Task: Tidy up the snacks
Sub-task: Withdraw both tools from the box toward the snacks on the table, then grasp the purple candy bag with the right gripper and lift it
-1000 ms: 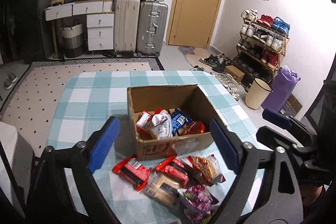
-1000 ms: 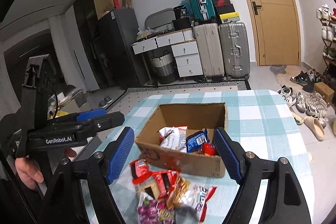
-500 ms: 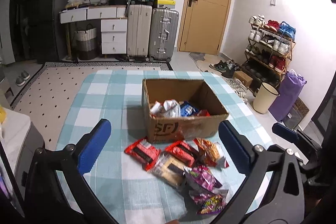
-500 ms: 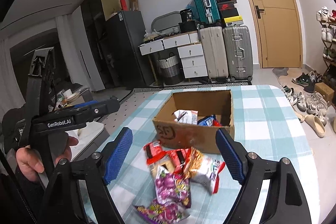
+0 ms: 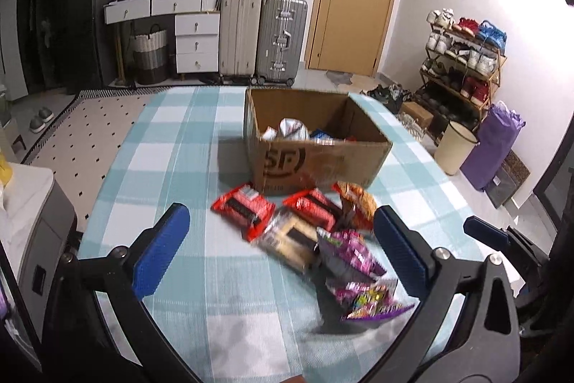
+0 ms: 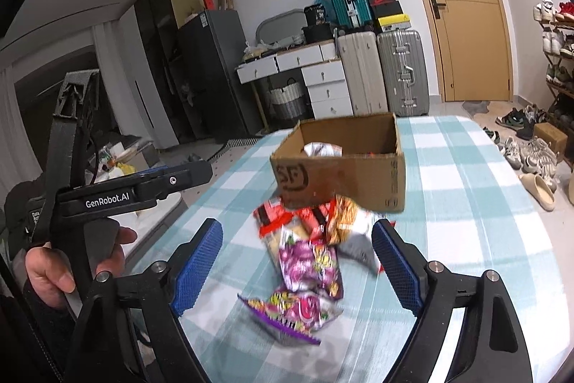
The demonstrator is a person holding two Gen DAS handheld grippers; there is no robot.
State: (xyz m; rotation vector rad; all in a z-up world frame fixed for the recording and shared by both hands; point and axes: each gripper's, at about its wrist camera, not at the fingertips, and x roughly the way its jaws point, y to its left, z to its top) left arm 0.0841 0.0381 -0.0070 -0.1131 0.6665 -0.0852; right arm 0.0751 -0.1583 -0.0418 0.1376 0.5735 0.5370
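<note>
**Both sets of fingers spread above the snack pile**

Fingers on our left gripper [image 5: 281, 248] stand wide apart, holding nothing, and our right gripper [image 6: 296, 262] is just as widely spread and empty. We take the cardboard box [image 5: 315, 149] as our landmark: it sits on the checked tablecloth [image 5: 172, 167] with a few packets inside. Just in front of the box lies the loose pile: a red packet [image 5: 242, 209], a second red packet [image 5: 315, 207], an orange packet [image 5: 355, 205], a beige packet [image 5: 290, 241] and a purple packet [image 5: 349, 255]. Nearest us, farthest from the box, lies a purple-edged packet [image 6: 290, 311]. Our left hand [image 6: 53, 261] grips its handle well to the left of the box.
</note>
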